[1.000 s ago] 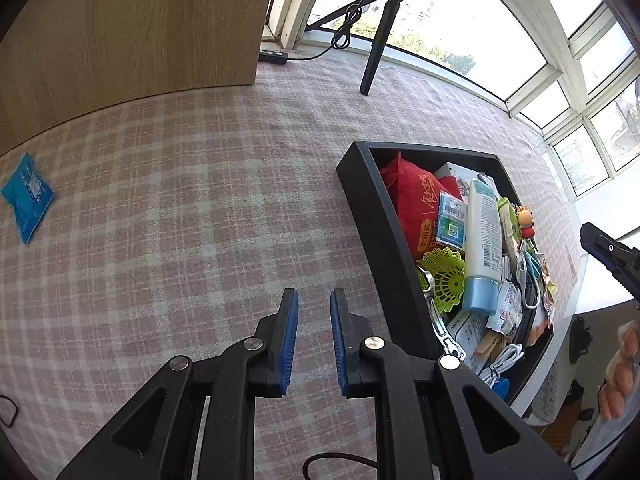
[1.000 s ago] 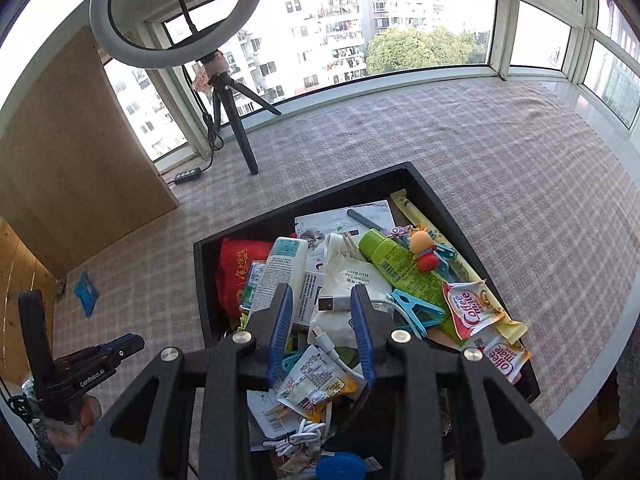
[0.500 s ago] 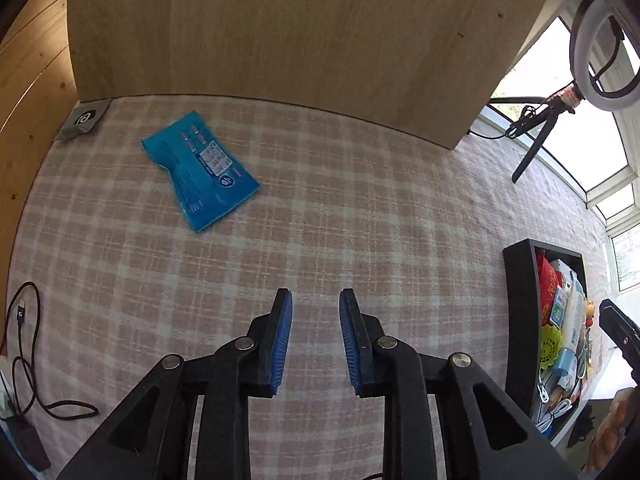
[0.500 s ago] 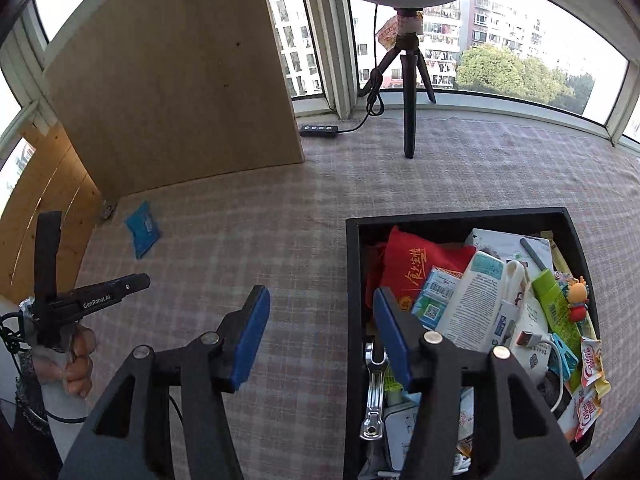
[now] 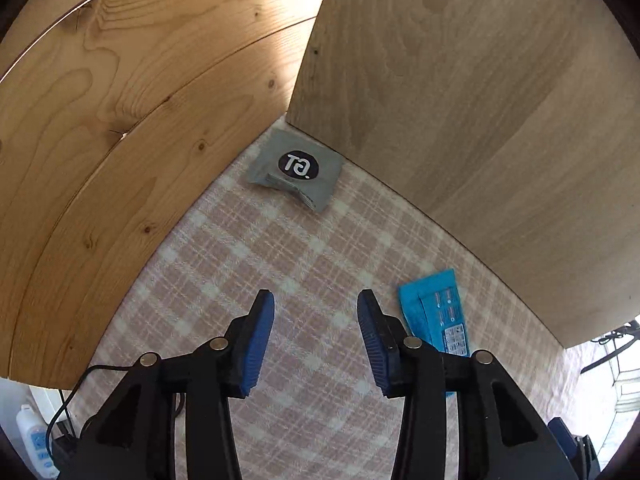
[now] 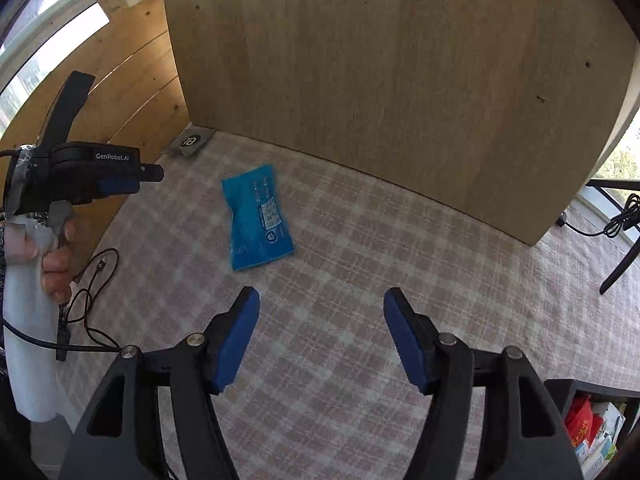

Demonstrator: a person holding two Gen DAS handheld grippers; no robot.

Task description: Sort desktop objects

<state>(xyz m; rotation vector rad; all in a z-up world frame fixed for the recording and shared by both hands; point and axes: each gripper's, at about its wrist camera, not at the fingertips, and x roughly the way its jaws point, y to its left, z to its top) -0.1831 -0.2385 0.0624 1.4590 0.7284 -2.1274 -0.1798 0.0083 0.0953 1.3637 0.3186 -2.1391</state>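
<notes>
A blue packet lies flat on the pink checked tablecloth, ahead and left of my right gripper, whose jaws are opening wide with only cloth between them. In the left wrist view the same blue packet lies just right of my left gripper, whose jaws are also opening and hold nothing. A grey sachet with a black round logo rests in the corner where the wooden boards meet; the grey sachet also shows in the right wrist view. A hand holds the left gripper at the left.
A pale upright wooden panel and a knotty pine wall close off the far side. A black cable trails at the table's left edge. The corner of the black bin full of items shows at lower right. A tripod leg stands at right.
Both views swung left, away from the black bin toward the wooden corner. Both grippers' jaws have widened. The blue packet and grey sachet now lie close ahead.
</notes>
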